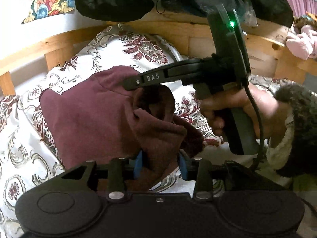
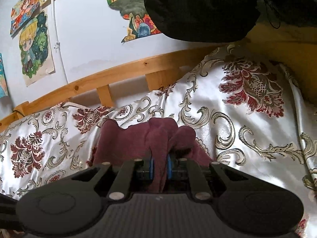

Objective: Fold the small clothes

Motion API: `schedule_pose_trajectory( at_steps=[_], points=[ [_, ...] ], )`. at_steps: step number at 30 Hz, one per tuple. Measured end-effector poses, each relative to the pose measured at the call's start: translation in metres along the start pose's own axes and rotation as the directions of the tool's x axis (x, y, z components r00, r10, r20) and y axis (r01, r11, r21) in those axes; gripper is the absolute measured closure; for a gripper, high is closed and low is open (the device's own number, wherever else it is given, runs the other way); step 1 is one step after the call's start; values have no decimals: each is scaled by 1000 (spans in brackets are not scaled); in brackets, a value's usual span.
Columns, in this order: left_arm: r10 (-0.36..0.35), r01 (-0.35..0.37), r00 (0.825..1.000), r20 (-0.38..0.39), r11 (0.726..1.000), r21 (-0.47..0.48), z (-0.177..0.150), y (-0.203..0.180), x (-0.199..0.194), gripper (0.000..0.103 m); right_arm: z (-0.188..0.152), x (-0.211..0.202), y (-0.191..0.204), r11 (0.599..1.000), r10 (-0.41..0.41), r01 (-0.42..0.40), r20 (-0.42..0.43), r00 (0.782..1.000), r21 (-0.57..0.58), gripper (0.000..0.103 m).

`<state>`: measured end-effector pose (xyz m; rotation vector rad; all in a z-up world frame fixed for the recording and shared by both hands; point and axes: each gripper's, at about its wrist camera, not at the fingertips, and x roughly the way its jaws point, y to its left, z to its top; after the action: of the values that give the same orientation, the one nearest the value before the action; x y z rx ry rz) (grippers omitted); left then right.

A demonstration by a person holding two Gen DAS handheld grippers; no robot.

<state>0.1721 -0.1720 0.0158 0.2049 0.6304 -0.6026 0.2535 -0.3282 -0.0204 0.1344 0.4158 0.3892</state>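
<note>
I see the small maroon fleece garment (image 1: pixel 95 115) lying bunched on the white satin bedspread with dark red floral and grey scroll patterns (image 1: pixel 25 154), its long axis running from my left gripper (image 1: pixel 160 165) up toward the bedspread's raised hump. A fold of it sits between the left gripper's blue pads (image 1: pixel 137 166), which stand apart; I cannot tell whether they press it. My right gripper (image 2: pixel 160 166) is clamped on a gathered ridge of the garment. Its black finger reads "DAS" (image 1: pixel 153 77) above the bedspread. Behind the bedspread runs a pine bed rail (image 2: pixel 118 73).
</note>
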Motion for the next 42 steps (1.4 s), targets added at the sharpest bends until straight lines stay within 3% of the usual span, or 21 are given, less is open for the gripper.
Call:
schedule_pose_trajectory(
  at_steps=[4, 6, 10, 13, 16, 22, 27, 29, 32, 35, 37, 42],
  points=[
    [-44, 51, 996, 76, 995, -86, -3, 7, -14, 43, 0, -1, -8, 999, -13, 13, -11, 1000, 31, 89],
    [-39, 55, 991, 128, 990, -127, -4, 10, -22, 30, -1, 0, -13, 998, -15, 16, -14, 1000, 54, 89],
    [35, 10, 976, 214, 979, -202, -7, 20, -35, 22, -1, 2, -18, 997, -19, 21, -19, 1000, 73, 89],
    [124, -52, 964, 234, 955, -292, -7, 33, -41, 11, -3, 4, -20, 996, -26, 28, -25, 999, 80, 89],
    [185, -101, 968, 172, 908, -408, -9, 50, -34, 7, -4, 7, -21, 995, -33, 38, -47, 998, 89, 88],
    [167, -138, 986, -2, 804, -579, -22, 77, -12, 6, -8, 12, -21, 993, -47, 56, -84, 995, 106, 85],
    [159, -178, 984, -86, 774, -607, -35, 83, -2, 3, -5, 9, -22, 990, -66, 76, -82, 994, 117, 64],
    [142, -179, 984, -110, 764, -620, -40, 85, 0, 2, -3, 6, -21, 988, -61, 72, -84, 995, 133, 35],
    [107, -169, 985, -134, 733, -659, -46, 89, 5, 1, 0, 0, -14, 992, -21, 30, -70, 997, 122, 13],
    [85, -161, 986, -144, 705, -690, -51, 92, 7, 1, 0, -4, -1, 999, -27, 30, -81, 996, 36, 3],
    [81, -162, 986, -147, 699, -697, -52, 92, 8, 1, -4, 0, 9, 998, -58, 53, -131, 990, -38, 1],
    [81, -169, 984, -158, 700, -694, -54, 90, 11, 1, -23, 21, 19, 977, -159, 111, -276, 948, -181, 1]
  ],
)
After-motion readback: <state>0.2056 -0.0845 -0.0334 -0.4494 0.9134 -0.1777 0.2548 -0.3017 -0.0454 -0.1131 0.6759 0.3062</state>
